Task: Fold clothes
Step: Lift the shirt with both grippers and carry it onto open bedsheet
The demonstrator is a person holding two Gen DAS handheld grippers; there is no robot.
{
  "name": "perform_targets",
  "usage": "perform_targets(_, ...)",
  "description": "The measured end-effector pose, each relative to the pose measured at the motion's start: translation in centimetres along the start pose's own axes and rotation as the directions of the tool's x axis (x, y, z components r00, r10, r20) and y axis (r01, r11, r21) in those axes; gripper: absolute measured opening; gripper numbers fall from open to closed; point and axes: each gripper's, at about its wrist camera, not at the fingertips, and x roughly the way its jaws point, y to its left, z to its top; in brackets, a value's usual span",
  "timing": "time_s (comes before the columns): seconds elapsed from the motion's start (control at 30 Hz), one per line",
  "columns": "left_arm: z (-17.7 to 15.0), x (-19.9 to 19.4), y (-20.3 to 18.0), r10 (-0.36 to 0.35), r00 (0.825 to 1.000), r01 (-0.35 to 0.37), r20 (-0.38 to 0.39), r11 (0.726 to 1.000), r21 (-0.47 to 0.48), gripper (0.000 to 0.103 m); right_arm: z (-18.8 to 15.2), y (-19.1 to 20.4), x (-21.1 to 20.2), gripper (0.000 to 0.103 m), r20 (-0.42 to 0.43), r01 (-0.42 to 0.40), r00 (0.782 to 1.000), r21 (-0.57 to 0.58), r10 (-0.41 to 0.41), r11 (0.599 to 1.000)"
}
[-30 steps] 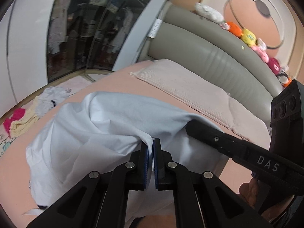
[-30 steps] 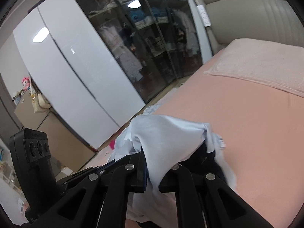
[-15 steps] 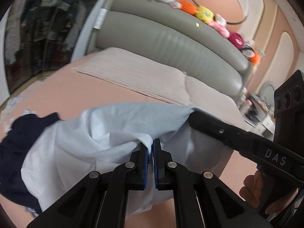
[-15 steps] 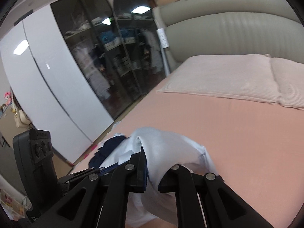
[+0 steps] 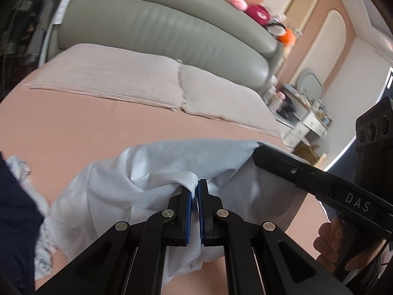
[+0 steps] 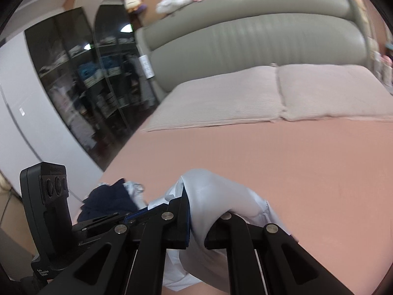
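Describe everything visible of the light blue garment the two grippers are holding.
The light blue garment is a thin, smooth, plain fabric, crumpled and unfolded. The left gripper is shut on one bunched fold and the right gripper on another, with cloth stretched between them and hanging slack below. Its lower part drapes over the pink bedsheet, next to a dark navy garment.

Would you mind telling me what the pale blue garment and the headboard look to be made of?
The pale blue garment looks like thin woven cloth, perhaps cotton: matte, with soft folds and creases. The headboard looks like grey leather or a padded imitation: smooth, slightly glossy, with vertical stitched ribs. Neither material is certain.
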Motion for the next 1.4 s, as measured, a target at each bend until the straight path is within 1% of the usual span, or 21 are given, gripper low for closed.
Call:
perform_targets(0.23,0.9,2.9,-2.9,-0.063,0.997,0.066,-0.045,0.997,0.052,0.003,-0.3,-4.2,-1.9,0.006,0.017,0.078,0.997,0.064,-0.079,0.995)
perform_targets(0.37,1.1,4.1,-3.7,-0.073,0.996,0.078,-0.059,0.993,0.091,0.003,-0.6,-6.6,-2.7,0.006,0.019,0.125,0.992,0.107,-0.128,0.986)
perform_targets(0.53,1.1,4.7,-3.1,-0.082,0.994,0.089,-0.076,0.992,0.094,0.003,-0.9,-9.6,-3.2,0.006,0.011,0.180,0.983,0.155,-0.184,0.971)
perform_targets(0.63,0.9,4.8,-2.2,-0.080,0.992,0.089,-0.093,0.992,0.094,0.003,-1.6,-10.7,-3.4,0.006,-0.006,0.208,0.978,0.160,-0.210,0.965)
perform_targets(0.73,0.0,5.1,-1.4,-0.101,0.983,0.117,-0.152,0.988,0.103,0.004,-2.6,-11.7,-3.2,0.006,-0.049,0.233,0.972,0.165,-0.228,0.958)
perform_targets(0.8,-1.0,5.4,-1.0,-0.081,0.980,0.104,-0.183,0.987,0.120,0.004,-3.8,-12.3,-2.9,0.006,-0.079,0.244,0.969,0.173,-0.234,0.954)
perform_targets(0.87,-1.9,6.0,-0.2,-0.044,0.975,0.071,-0.218,0.990,0.120,0.004,-4.9,-12.8,-2.7,0.006,-0.104,0.263,0.963,0.182,-0.247,0.948)
perform_targets(1.0,-3.0,6.8,2.1,-0.004,0.962,0.016,-0.273,0.999,0.041,0.005,-7.1,-13.8,-2.5,0.007,-0.152,0.281,0.956,0.208,-0.253,0.937)
perform_targets(1.13,-2.9,6.2,4.0,0.041,0.962,-0.044,-0.271,0.999,-0.005,0.005,-9.0,-14.3,-2.8,0.007,-0.192,0.287,0.950,0.211,-0.248,0.935)
perform_targets(1.3,-2.9,5.1,5.5,0.052,0.966,-0.062,-0.252,0.998,-0.033,0.005,-11.6,-14.5,-3.0,0.007,-0.261,0.333,0.924,0.188,-0.280,0.924)
perform_targets(1.4,-3.2,5.1,6.4,0.078,0.961,-0.094,-0.266,0.994,-0.047,0.006,-13.3,-14.7,-3.1,0.007,-0.304,0.358,0.906,0.176,-0.295,0.917)
